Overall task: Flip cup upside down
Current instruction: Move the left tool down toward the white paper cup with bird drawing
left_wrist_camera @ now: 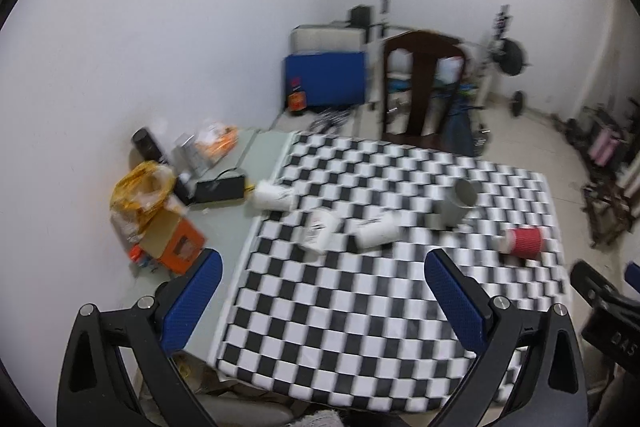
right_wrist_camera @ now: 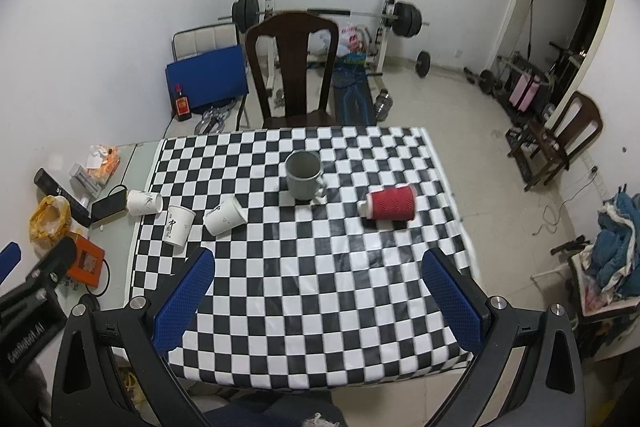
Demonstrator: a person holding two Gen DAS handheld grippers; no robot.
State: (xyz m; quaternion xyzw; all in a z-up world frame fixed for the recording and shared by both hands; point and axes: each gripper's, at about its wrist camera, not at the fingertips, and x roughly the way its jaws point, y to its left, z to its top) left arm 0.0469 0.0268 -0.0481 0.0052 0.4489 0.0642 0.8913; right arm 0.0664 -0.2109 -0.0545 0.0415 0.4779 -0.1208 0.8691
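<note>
A grey mug (right_wrist_camera: 304,175) stands upright, mouth up, at the far middle of the checkered tablecloth (right_wrist_camera: 312,287); it also shows in the left wrist view (left_wrist_camera: 454,205). A red ribbed paper cup (right_wrist_camera: 390,205) lies on its side to the mug's right, also in the left wrist view (left_wrist_camera: 522,241). Three white paper cups (right_wrist_camera: 224,215) (right_wrist_camera: 178,225) (right_wrist_camera: 144,202) sit at the left, two on their sides, one upside down. My right gripper (right_wrist_camera: 318,287) is open and empty above the near cloth. My left gripper (left_wrist_camera: 322,287) is open and empty, near the cloth's left part.
Clutter lies on the bare table strip at the left: an orange box (right_wrist_camera: 86,261), a yellow bag (right_wrist_camera: 50,221), a black device (right_wrist_camera: 106,209). A dark wooden chair (right_wrist_camera: 292,67) stands behind the table, with a barbell rack (right_wrist_camera: 328,13) beyond it.
</note>
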